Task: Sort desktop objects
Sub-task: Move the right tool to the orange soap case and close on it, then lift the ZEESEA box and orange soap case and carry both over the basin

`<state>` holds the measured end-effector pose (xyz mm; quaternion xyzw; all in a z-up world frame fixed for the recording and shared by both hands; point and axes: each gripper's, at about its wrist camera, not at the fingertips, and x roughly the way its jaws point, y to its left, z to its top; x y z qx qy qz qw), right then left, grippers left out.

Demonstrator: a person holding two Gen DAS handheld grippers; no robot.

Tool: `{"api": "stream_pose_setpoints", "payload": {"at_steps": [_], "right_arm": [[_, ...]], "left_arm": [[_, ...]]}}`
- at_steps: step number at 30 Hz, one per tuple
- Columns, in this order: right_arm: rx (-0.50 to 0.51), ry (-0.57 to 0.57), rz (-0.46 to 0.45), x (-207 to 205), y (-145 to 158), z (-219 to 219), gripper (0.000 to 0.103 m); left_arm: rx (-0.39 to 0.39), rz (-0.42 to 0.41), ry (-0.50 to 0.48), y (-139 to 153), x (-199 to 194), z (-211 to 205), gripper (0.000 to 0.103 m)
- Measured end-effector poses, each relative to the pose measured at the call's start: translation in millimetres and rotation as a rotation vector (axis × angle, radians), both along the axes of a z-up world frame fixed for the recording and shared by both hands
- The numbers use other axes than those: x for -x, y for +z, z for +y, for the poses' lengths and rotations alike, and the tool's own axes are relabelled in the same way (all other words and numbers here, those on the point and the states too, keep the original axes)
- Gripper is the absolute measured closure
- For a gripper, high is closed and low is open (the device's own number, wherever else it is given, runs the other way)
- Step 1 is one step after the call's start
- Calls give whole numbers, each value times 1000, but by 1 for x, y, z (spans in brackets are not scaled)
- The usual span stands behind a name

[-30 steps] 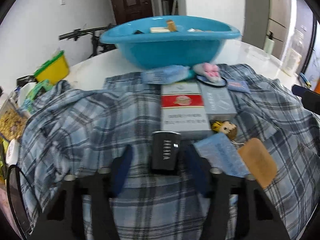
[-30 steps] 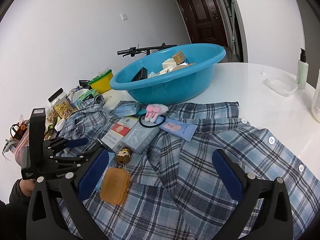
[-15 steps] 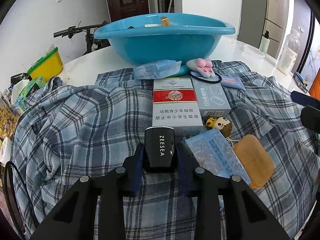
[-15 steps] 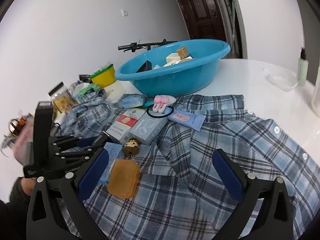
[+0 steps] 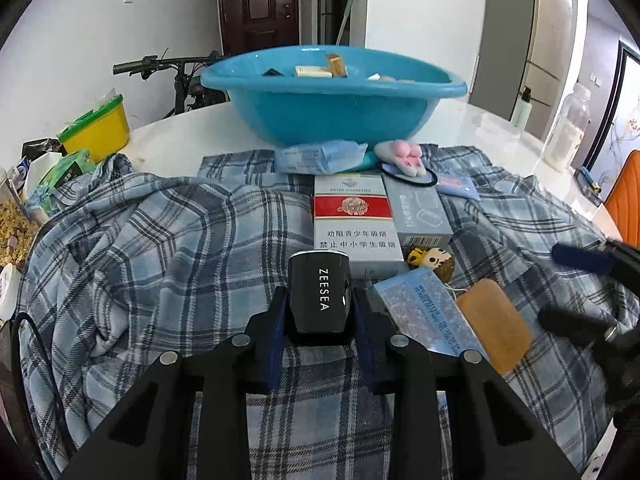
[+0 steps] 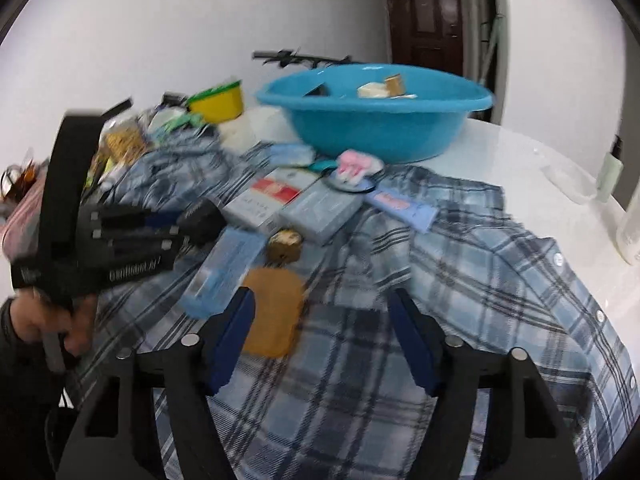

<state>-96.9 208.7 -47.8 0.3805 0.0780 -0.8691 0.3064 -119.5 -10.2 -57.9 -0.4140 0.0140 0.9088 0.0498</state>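
My left gripper [image 5: 319, 304] is shut on a black ZEESEA box [image 5: 319, 294] and holds it just above the plaid shirt [image 5: 140, 248]; the box also shows in the right wrist view [image 6: 200, 218]. My right gripper [image 6: 320, 328] is open and empty over the shirt, next to an orange soap-like pad [image 6: 272, 312]. A red-and-white cigarette carton [image 5: 354, 220], a grey box [image 5: 418, 212], a doll keychain [image 5: 430, 260], a blue packet [image 5: 424, 312] and a pink bunny toy [image 5: 402, 154] lie on the shirt. The blue basin [image 5: 332, 100] behind holds several items.
A yellow tub [image 5: 98, 130] and snack bags [image 5: 52, 172] crowd the table's left edge. A lotion bottle [image 5: 522, 108] and a clear bottle [image 5: 568, 136] stand at the right. A clear dish [image 6: 568, 178] lies on the white table [image 6: 520, 160].
My left gripper has closed on the black ZEESEA box and lifted it slightly. My right gripper has moved left and down toward the orange pad and narrowed its opening.
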Motion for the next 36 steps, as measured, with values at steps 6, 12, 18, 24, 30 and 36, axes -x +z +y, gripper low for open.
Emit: {"api": "stream_pose_setpoints", "payload": {"at_steps": [6, 12, 18, 24, 30, 36], "right_arm": [[-92, 81, 2, -16, -12, -32, 37], [-155, 76, 1, -13, -20, -38, 53], [-153, 88, -12, -9, -27, -40, 58], [-111, 70, -15, -7, -23, -33, 60], [-35, 32, -14, -4, -14, -16, 60], [48, 23, 26, -6, 4, 1, 60]], "left_arm": [[-29, 17, -17, 5, -6, -4, 70], [-54, 18, -37, 4, -7, -2, 70], [-68, 17, -49, 4, -8, -1, 70], [-74, 24, -57, 6, -9, 0, 70], [-79, 29, -60, 12, -10, -1, 70], [-77, 42, -48, 25, -10, -4, 70]]}}
